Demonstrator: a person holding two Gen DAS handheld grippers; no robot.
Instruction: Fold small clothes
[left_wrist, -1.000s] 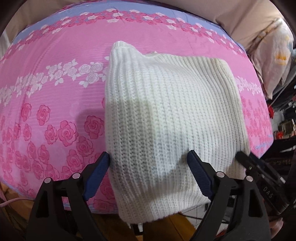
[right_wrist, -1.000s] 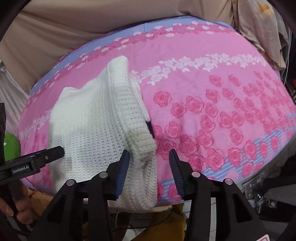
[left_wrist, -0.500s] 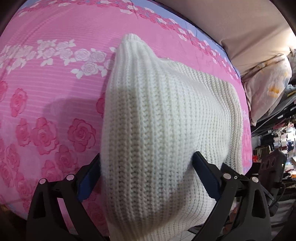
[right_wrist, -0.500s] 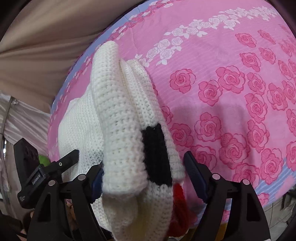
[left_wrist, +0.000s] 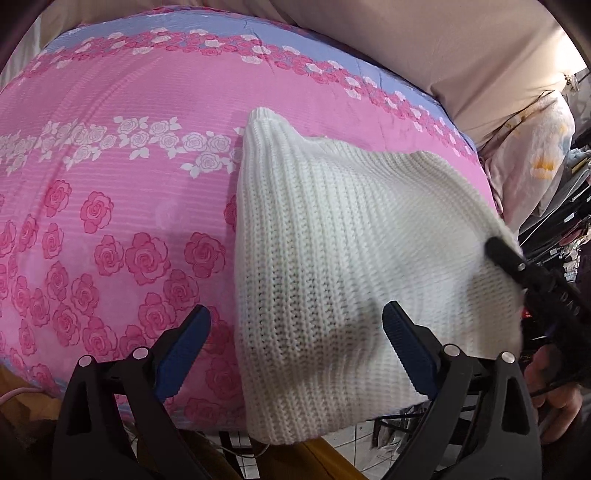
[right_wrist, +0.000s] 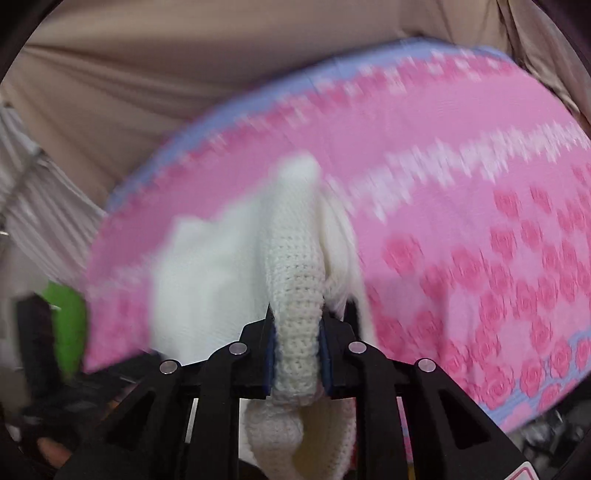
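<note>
Two grippers frame this moment, one in each of your hands, both angled down at a bed. Nearest in the left wrist view, your left gripper (left_wrist: 295, 332) stands spread wide, its blue pads clear of any cloth. The near end of a white knitted sweater (left_wrist: 343, 251) lies between and just beyond those pads, hanging over the near edge of the bed, with its left border just inside the left pad and the right pad over the knit. At the right edge of that view, your right gripper (left_wrist: 517, 264) shows as a black bar against the sweater's right side.

In the right wrist view, your right gripper (right_wrist: 296, 347) has just been closing, and its pads now pinch a thick rolled edge of the sweater (right_wrist: 299, 280), which runs away from the jaws up over the bed; more white knit hangs below them. This view is blurred.

Farther out, the sweater rests on a pink bedspread (left_wrist: 122, 158) printed with roses, white flowers and a lilac band. Beyond the bed hangs a beige curtain (left_wrist: 424, 48).
</note>
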